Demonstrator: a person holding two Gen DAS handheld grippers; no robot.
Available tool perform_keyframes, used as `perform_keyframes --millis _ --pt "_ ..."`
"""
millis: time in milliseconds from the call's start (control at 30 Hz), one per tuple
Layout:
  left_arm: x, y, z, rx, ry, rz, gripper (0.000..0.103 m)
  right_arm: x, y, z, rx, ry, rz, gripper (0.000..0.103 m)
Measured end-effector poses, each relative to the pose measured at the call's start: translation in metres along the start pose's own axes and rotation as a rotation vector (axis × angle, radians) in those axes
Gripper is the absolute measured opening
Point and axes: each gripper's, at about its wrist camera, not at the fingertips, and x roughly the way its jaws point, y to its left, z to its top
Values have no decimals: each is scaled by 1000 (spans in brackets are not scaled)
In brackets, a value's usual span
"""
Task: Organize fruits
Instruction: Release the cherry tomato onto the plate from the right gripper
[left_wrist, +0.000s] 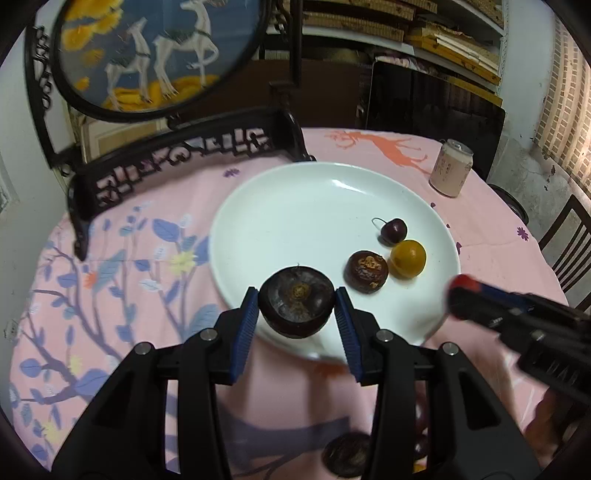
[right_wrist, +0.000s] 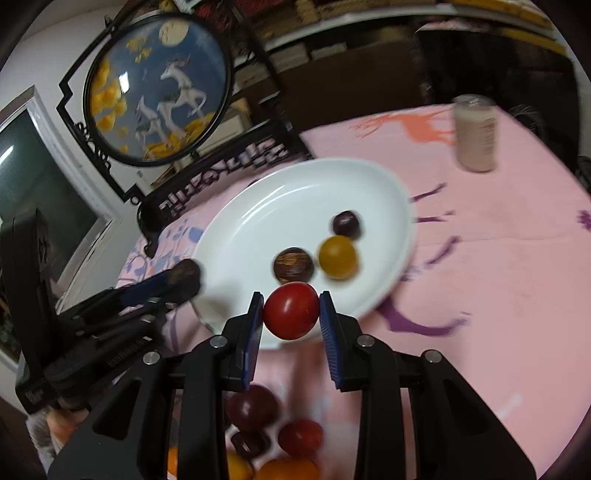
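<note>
My left gripper (left_wrist: 297, 308) is shut on a dark brown round fruit (left_wrist: 295, 301), held over the near rim of the white plate (left_wrist: 295, 206). On the plate lie a dark cherry (left_wrist: 393, 230), a small orange fruit (left_wrist: 408, 258) and a brown fruit (left_wrist: 366, 271). My right gripper (right_wrist: 291, 310) is shut on a red cherry tomato (right_wrist: 291, 310) above the plate's (right_wrist: 280, 214) near edge. The right gripper (left_wrist: 458, 299) shows at the right of the left wrist view, blurred. The left gripper (right_wrist: 184, 277) appears at the left of the right wrist view with its dark fruit.
Several loose fruits (right_wrist: 273, 435), red, dark and orange, lie on the pink cloth below my right gripper. A drink can (left_wrist: 450, 168) stands at the back right. A carved black stand with a round deer picture (left_wrist: 147, 55) rises behind the plate. A chair (left_wrist: 569, 251) stands at the right.
</note>
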Motion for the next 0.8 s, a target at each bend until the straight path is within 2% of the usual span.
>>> perform_keyframes --millis 67,100,200,367,467,633,800 --pt "8 1 -1 -8 5 -3 46 0 -2 0 -2 -34 -26 55" --pt "9 2 -1 -6 6 -3 47 -5 -3 0 -16 -64 -36 57" --pt "8 9 -3 -22 5 -9 47 -14 -9 0 -7 -87 -32 57" --pt "-1 13 -12 -21 -1 -8 48 -26 -14 -11 20 -72 -9 57" --pt "-10 10 -24 0 -3 -9 48 -35 -14 -19 17 -72 -8 57" --pt "-27 1 -49 74 -9 -7 57 -49 -17 -35 25 -75 -5 57" --pt "-39 -2 -74 119 8 -15 60 -53 -23 -41 46 -72 -11 57"
